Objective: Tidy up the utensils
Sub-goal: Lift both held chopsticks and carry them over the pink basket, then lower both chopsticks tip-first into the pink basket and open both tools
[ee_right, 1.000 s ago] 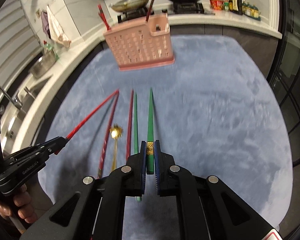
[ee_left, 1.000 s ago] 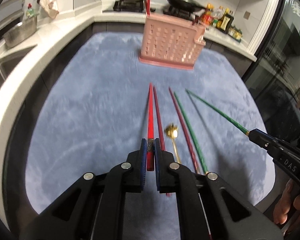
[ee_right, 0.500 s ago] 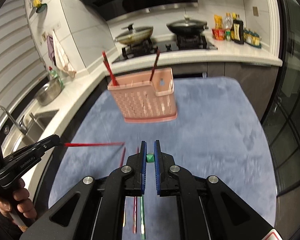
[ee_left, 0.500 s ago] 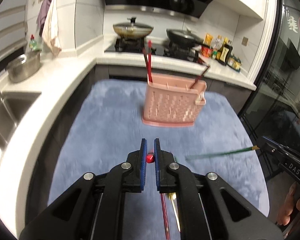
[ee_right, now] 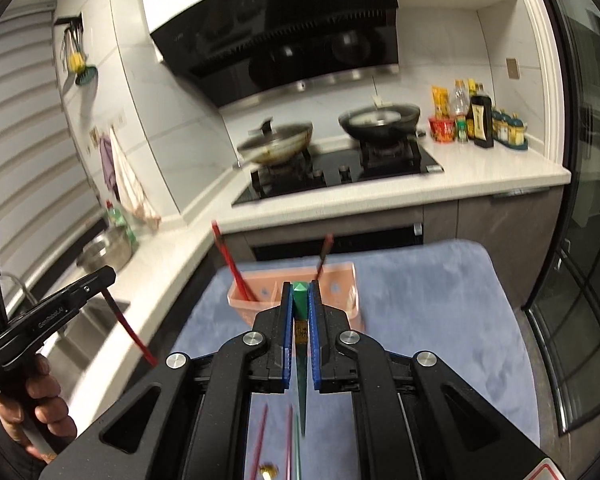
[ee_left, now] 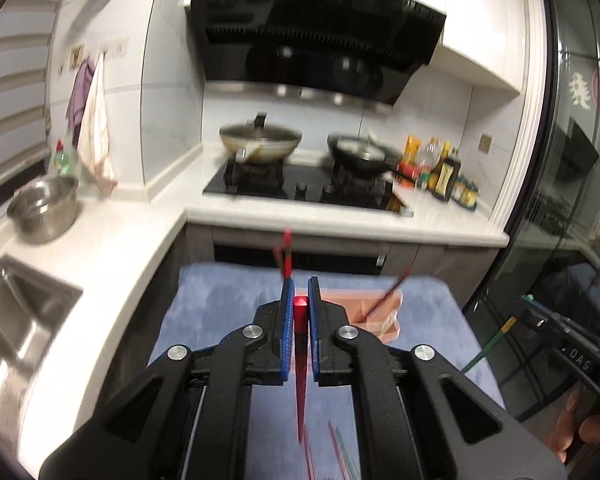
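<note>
My left gripper (ee_left: 299, 292) is shut on a red chopstick (ee_left: 300, 364), held tip-down above the blue mat (ee_left: 220, 320). My right gripper (ee_right: 300, 298) is shut on a green chopstick (ee_right: 301, 380), also tip-down. The pink utensil basket (ee_right: 340, 284) stands at the mat's far end just beyond both grippers, with red chopsticks (ee_right: 230, 262) standing in it; it also shows in the left wrist view (ee_left: 380, 312). More chopsticks (ee_right: 262, 436) and a gold spoon (ee_right: 269, 470) lie on the mat below. The left gripper shows at the left of the right wrist view (ee_right: 108, 276).
A white counter (ee_left: 120, 248) wraps the mat on the left and far sides, with a sink (ee_left: 16, 320), a steel bowl (ee_left: 44, 212), a stove with two pans (ee_left: 308, 152) and bottles (ee_right: 476, 120). A glass door (ee_right: 580, 280) is on the right.
Both grippers have lifted their chopsticks off the mat and tilted up, so the chopsticks now hang tip-down. Both have come closer to the basket.
</note>
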Demonstrator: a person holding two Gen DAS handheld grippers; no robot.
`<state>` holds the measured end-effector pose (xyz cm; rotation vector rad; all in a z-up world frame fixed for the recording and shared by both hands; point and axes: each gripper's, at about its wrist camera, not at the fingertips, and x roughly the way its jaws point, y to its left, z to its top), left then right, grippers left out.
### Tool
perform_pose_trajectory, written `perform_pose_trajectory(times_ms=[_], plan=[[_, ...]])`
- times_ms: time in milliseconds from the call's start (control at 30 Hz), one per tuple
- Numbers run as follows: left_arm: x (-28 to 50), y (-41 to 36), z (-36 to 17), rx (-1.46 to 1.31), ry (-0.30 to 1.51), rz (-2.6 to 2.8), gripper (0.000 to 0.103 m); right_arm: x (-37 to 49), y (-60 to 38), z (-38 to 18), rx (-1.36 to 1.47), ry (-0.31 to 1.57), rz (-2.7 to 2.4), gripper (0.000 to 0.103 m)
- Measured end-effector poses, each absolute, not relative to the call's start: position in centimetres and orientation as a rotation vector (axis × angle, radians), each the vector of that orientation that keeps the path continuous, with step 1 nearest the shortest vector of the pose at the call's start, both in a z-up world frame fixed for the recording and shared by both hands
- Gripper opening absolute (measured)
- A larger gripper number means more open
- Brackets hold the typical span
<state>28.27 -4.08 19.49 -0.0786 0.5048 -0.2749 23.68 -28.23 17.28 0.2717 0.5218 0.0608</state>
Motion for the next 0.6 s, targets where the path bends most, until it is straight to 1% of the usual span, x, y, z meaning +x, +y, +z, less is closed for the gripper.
perform_pose_trajectory(times_ms=[133, 300, 433, 600], plan=[[30.2, -4.5, 22.6, -0.103, 0.425, -0.273, 0.007, 26.4, -28.6, 19.9, 0.289, 0.446, 0.063, 0.007], [33.2, -5.2, 25.2, -0.132, 0.362, -0.267, 0.007, 29.7, -28.6, 22.2, 0.304, 0.389, 0.063, 0.007], [35.4, -5.6, 25.3, -0.145, 0.348, -0.261, 0.007, 32.8, -28.5, 22.5, 0.297, 0.376, 0.048, 0.007], [38.2, -6.2, 23.4, -0.153, 0.384, -0.244, 0.007, 35.4, -28.4, 20.6, 0.3, 0.407, 0.038, 0.007]])
